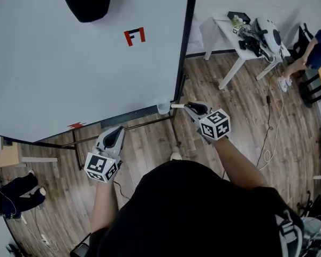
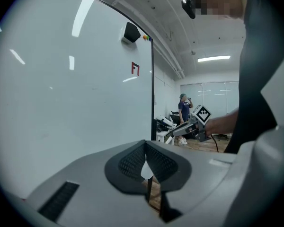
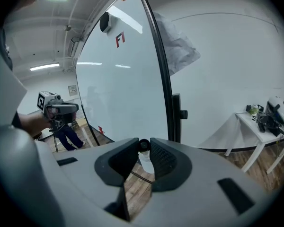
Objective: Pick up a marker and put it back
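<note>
Marker (image 1: 177, 106) first: you have it in your right gripper (image 1: 188, 107), and it is out of the cup (image 1: 163, 107). From the head view it lies roughly level, sticking out to the left from the jaws. Its free end is just beside the rim of the small clear cup, which sits at the right end of the ledge (image 1: 128, 115) under the whiteboard (image 1: 69, 63). Whether that end touches the rim, the pictures do not show.

In the right gripper view the jaws stand narrow, closed on the marker's dark round end (image 3: 143, 145), which sits right at their tips. The pale cup (image 3: 146, 163) shows just beyond and below it. The grip looks centred, with a pad on either side.

Your left gripper (image 1: 116, 133) hangs near the ledge, well to the left of the cup. Its own view shows the jaws brought together with nothing between them, and only a small gap near the tips (image 2: 146, 150).

As for progress, the pick-up looks done, since the marker is lifted and held. What is left is the put-back: line the marker up over the cup's mouth, tilt it so an end goes in, lower it, then open the jaws. The cup looks light and small, so a sideways nudge could tip it off the ledge.
</note>
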`<state>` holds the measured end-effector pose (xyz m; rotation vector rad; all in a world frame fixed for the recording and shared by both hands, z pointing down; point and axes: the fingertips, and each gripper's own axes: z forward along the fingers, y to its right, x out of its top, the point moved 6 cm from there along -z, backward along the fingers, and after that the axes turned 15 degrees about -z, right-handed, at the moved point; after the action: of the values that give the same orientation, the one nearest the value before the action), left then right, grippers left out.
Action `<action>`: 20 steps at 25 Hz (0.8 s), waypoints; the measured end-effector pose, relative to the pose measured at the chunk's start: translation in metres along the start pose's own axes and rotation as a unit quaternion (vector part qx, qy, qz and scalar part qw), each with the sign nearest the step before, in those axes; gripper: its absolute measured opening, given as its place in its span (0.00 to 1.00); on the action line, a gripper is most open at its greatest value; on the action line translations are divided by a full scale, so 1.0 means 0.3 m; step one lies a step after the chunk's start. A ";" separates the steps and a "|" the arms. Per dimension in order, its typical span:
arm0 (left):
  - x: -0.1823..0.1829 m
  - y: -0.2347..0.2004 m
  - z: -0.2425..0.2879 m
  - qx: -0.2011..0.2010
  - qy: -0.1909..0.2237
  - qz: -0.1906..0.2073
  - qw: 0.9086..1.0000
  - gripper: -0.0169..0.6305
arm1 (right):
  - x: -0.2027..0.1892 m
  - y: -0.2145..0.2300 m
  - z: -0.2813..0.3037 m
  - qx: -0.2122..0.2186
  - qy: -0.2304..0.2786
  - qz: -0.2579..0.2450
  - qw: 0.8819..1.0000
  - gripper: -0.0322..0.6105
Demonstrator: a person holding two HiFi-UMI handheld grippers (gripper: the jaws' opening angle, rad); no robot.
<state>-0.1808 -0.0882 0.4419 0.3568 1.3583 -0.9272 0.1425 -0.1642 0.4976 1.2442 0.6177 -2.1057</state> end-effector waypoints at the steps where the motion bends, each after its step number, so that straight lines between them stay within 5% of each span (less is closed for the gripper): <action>1: -0.003 -0.002 -0.006 0.005 0.000 -0.002 1.000 0.05 | -0.002 0.004 0.016 0.004 -0.001 -0.001 1.000 0.16; 20: -0.031 -0.055 -0.022 0.077 -0.005 -0.026 0.997 0.05 | -0.119 0.057 0.323 0.070 -0.052 -0.013 0.996 0.16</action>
<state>-0.1967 -0.0904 0.4539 0.4352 1.2945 -1.0794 0.1092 -0.2304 0.5716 1.1979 0.4483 -2.2524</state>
